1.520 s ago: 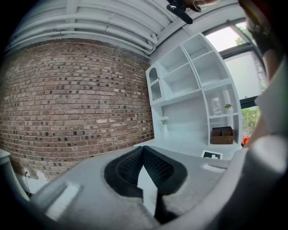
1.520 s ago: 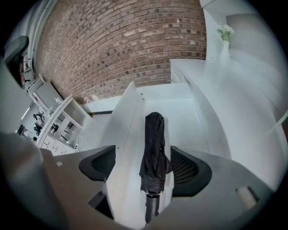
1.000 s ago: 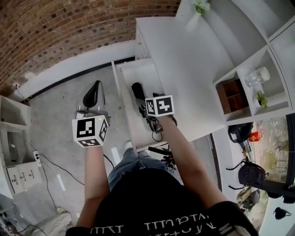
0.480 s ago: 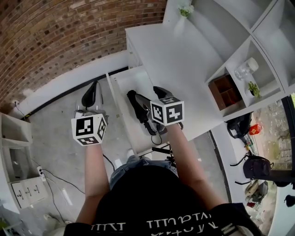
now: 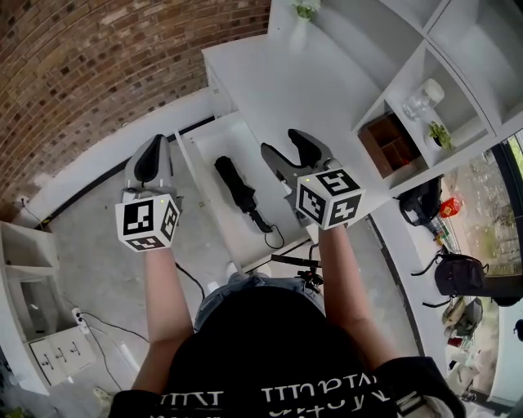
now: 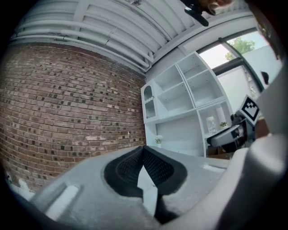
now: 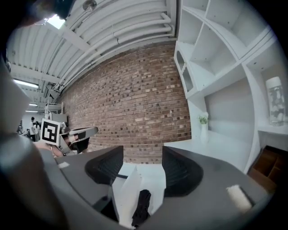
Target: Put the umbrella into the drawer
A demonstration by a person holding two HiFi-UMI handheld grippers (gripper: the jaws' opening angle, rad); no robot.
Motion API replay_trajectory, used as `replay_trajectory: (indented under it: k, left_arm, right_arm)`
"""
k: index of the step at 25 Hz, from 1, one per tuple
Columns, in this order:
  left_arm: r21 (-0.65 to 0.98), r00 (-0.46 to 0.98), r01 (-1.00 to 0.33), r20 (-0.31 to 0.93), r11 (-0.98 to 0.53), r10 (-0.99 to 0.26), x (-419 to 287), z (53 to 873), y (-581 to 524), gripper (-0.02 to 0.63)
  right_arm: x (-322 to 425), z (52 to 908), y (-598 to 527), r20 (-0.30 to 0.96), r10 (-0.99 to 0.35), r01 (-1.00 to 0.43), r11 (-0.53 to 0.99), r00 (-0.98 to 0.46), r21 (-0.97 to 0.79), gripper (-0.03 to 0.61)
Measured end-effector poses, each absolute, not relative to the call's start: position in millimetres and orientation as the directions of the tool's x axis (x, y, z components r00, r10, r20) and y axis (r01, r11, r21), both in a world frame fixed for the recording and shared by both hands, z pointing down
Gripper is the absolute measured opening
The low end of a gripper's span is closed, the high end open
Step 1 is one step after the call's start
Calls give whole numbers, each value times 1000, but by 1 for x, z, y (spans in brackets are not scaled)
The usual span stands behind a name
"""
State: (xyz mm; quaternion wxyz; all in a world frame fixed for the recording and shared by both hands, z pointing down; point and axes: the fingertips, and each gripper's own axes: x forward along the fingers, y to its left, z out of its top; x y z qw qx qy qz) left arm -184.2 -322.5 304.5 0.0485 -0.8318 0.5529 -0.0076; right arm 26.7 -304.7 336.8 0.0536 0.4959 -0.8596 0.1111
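looking steeply down on an open white drawer [image 5: 214,140], standing out from under a white worktop [image 5: 286,73]. finding the folded black umbrella [image 5: 237,189] lying flat inside that drawer, lengthwise along it, with its thin wrist strap [image 5: 275,238] looping out at the near end. touching the umbrella with neither claw.

holding the right claw [image 5: 283,144] up above the edge of the worktop, just right of the drawer and well clear of the umbrella. closing its jaws at this moment, with a wide gap between the dark ribbed pads and nothing in that gap. seeing, in the right gripper view, only the drawer and the umbrella far below through the space between the jaws, and brickwork beyond.

holding the left claw [image 5: 153,147] out over the grey floor [image 5: 98,220], left of the drawer and apart from it. keeping its jaws together, the pad tips meeting in the left gripper view, gripping nothing. pointing it roughly level toward the brick wall [image 5: 82,65].

carrying a marker cube on each claw, close to the wrists.

noting, past the worktop on the right, a white shelf unit [image 5: 458,49] holding a glass jar [image 5: 422,96] in one compartment and a brown wooden box [image 5: 391,145] in the one beside it. noting a small vase [image 5: 301,24] of greenery at the far end of the worktop, against the wall.
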Motion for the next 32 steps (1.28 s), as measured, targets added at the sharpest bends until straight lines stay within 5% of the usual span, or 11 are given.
replay_trajectory:
  k: [2,6,20,32]
  left_arm:
    - [-95,395,-916,-45,-390,-918,-182,302,-323,0]
    - [-106,405,-911,-53,-398,-913,-178,296,-324,0]
    - [-166,442,-890,-78,-426,-894,-162,276,-320,0]
    - [-194,469,-875,-110,-444,-876,-151,264,-312,-5]
  right_arm:
    - [45,321,-303,146,-877,-888,444,-457,-118,253]
    - [76,286,-293,22,-918,-912,392,-397,-120,11]
    - [113,237,-277,-46,-973,-965,217,-226,147,11]
    - [103,226,-269,-65,-966,-959,239,-251,150,9]
